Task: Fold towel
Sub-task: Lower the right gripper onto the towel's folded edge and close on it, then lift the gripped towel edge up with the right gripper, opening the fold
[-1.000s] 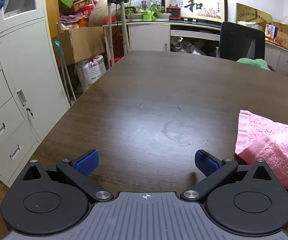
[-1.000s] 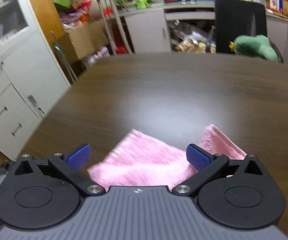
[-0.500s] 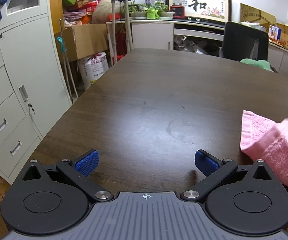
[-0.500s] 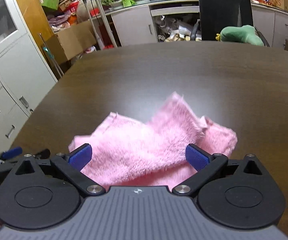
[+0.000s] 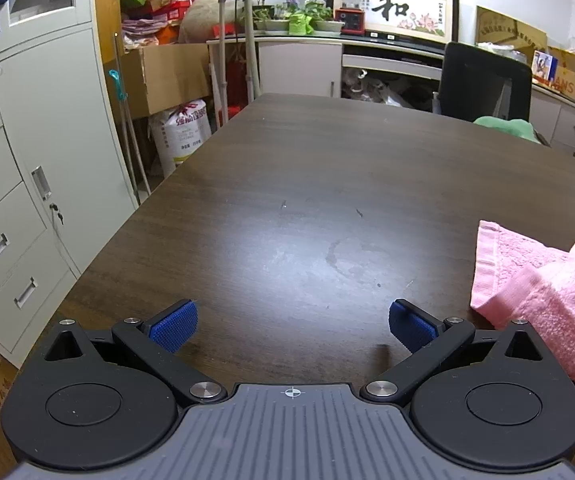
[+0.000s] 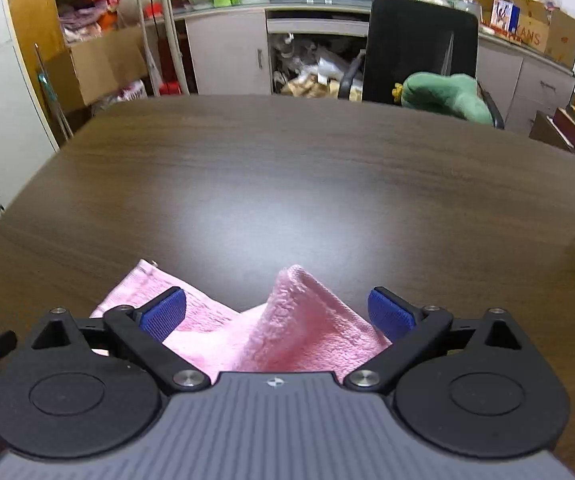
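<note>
Right wrist view: right gripper jaws closing, pink towel ridge between, pads not pressing yet.
Left gripper: wide, empty.
Tip: pinch ridge squarely.

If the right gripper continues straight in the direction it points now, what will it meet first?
Most likely the pink towel: a raised fold lies between the closing fingers of the right gripper, not yet pinched. Beyond it is only the bare table; exact depth is unclear.
</note>
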### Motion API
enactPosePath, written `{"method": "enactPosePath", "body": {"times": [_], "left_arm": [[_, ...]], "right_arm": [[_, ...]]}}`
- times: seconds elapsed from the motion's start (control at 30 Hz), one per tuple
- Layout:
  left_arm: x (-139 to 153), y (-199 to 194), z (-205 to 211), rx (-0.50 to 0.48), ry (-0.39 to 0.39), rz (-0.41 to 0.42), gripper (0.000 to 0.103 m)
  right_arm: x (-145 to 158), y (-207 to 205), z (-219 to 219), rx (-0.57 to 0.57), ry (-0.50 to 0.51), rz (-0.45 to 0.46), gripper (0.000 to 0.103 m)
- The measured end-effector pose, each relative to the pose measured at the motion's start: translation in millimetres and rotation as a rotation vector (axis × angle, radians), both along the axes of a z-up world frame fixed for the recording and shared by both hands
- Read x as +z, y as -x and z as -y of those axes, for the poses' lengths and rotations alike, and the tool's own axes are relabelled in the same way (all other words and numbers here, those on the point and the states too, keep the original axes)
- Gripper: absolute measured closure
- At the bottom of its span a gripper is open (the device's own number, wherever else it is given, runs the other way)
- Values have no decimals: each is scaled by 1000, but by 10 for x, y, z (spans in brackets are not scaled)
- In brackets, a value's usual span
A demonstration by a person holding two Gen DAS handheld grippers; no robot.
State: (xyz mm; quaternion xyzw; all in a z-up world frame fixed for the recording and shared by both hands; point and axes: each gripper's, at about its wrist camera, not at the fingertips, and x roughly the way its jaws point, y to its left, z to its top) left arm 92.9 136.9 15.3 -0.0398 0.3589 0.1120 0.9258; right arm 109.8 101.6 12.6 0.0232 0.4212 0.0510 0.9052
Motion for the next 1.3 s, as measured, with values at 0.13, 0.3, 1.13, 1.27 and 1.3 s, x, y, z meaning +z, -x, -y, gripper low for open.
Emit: {"method": "enactPosePath", "body": {"times": [0.13,0.3,1.13,1.27,1.3], "left_arm": [[-5,0,-9,-4,10,-6,0],[-20,2,-4,-5,12,-16,0],[166,281,458,-278,-73,165,0],[134,216,498,-276,-89,149,0],[135,200,487,-283,-71,145,0]], "right_arm": [[-42,7,-4,32,-6,-14,38],[6,63,-36,61,43,-6,82],[198,2270,-87,420,-28,448,83],[40,2476,-162,486,17,416,81],[1,2524,-183,494,33,408,81]]}}
